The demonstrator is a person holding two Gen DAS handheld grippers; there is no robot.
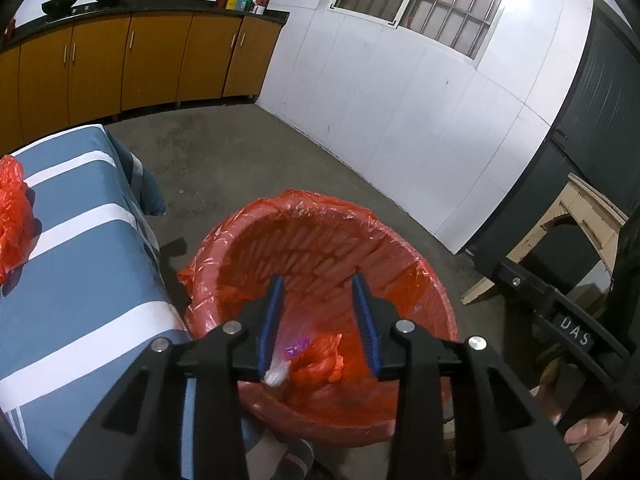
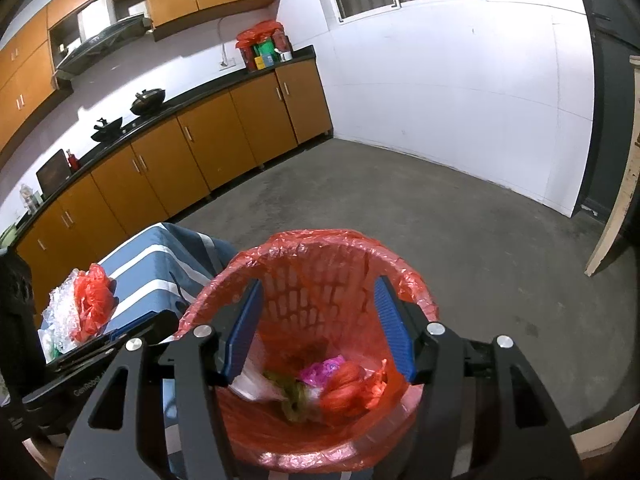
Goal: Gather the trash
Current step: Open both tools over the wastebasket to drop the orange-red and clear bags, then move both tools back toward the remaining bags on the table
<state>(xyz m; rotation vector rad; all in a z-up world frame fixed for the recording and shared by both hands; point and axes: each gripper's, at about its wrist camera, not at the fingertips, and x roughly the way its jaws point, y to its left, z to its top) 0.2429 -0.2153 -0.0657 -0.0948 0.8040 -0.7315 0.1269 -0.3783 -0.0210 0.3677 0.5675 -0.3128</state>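
A blue-and-white striped table (image 2: 160,264) bears a crumpled red bag (image 2: 92,300) and clear plastic (image 2: 60,312).

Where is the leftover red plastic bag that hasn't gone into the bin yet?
The red plastic bag lies on the blue striped table, left of the trash bin, beside clear bubble wrap; the left wrist view shows it at far left.

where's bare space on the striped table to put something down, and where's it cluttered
Bare: the striped table from its far corner toward the bin, seen better in the left wrist view. Crowded: its near-left end, where a red bag lies against clear crinkled plastic. Both grippers hang open over the bin.
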